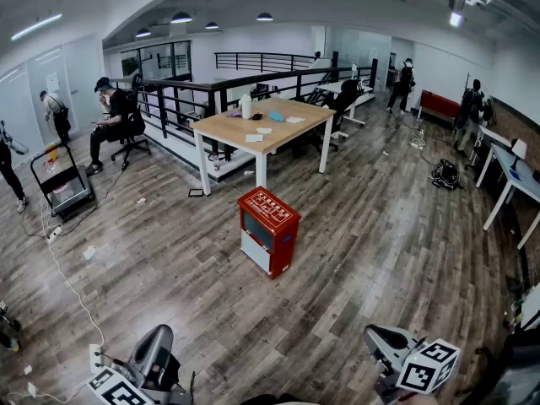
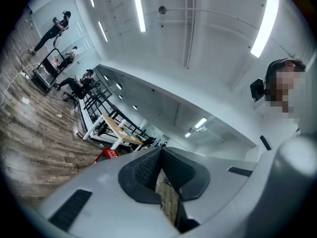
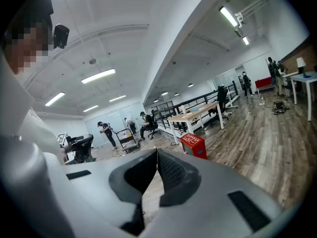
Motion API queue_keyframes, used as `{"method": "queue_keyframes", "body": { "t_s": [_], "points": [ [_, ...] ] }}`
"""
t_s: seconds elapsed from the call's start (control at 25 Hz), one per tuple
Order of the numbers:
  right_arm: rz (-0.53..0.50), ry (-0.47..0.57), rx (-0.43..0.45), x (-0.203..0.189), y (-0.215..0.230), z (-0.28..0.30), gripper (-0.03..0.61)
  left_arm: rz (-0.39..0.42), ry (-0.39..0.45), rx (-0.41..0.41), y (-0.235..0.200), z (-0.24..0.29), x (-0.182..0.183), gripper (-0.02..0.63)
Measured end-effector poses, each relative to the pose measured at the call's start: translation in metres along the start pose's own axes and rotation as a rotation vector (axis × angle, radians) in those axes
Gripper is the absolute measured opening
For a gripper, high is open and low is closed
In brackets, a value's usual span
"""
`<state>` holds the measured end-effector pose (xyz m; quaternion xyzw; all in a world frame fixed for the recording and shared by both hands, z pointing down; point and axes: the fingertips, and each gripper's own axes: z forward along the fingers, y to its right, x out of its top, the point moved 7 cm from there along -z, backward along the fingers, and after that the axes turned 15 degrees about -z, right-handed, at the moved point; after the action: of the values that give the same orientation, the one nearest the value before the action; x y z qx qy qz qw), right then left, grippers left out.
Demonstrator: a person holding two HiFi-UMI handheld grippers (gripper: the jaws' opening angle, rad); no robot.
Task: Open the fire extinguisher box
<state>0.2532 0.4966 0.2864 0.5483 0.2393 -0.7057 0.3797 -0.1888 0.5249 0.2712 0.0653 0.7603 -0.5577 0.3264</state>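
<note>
red fire extinguisher box point(image 1: 268, 230) sat on floor point(image 1: 371, 251) | white lid print point(image 1: 269, 207) was unreadable | left gripper point(image 2: 159, 150) fingers closed, empty | right gripper point(image 3: 156, 151) fingers closed, empty

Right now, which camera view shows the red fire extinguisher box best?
The head view: the fire extinguisher box stands whole, top and front visible. The right gripper view shows it small; the left gripper view only a red corner.

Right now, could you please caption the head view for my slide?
Red fire extinguisher box stands unopened on the floor; left gripper and right gripper hover shut, well short.
</note>
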Motion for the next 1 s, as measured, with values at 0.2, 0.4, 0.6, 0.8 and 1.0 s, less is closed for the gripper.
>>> {"method": "queue_keyframes", "body": {
  "t_s": [0.2, 0.4, 0.6, 0.8, 1.0],
  "points": [
    [-0.014, -0.011, 0.009, 0.001, -0.002, 0.009, 0.011, 0.002, 0.018, 0.011, -0.006, -0.003, 0.007, 0.006],
    [-0.015, -0.023, 0.023, 0.0, -0.015, 0.021, 0.011, -0.002, 0.028, 0.024, -0.014, -0.014, 0.017, 0.006],
    [-0.011, -0.028, 0.035, -0.004, -0.026, 0.035, 0.011, -0.004, 0.027, 0.036, -0.024, -0.025, 0.025, 0.006],
    [-0.023, -0.034, 0.022, -0.013, -0.04, 0.042, 0.011, 0.001, -0.001, 0.05, -0.034, -0.043, 0.033, 0.006],
    [-0.035, -0.046, -0.025, -0.024, -0.033, 0.048, 0.011, -0.011, 0.008, 0.08, -0.052, -0.056, 0.035, 0.006]
  ]
}}
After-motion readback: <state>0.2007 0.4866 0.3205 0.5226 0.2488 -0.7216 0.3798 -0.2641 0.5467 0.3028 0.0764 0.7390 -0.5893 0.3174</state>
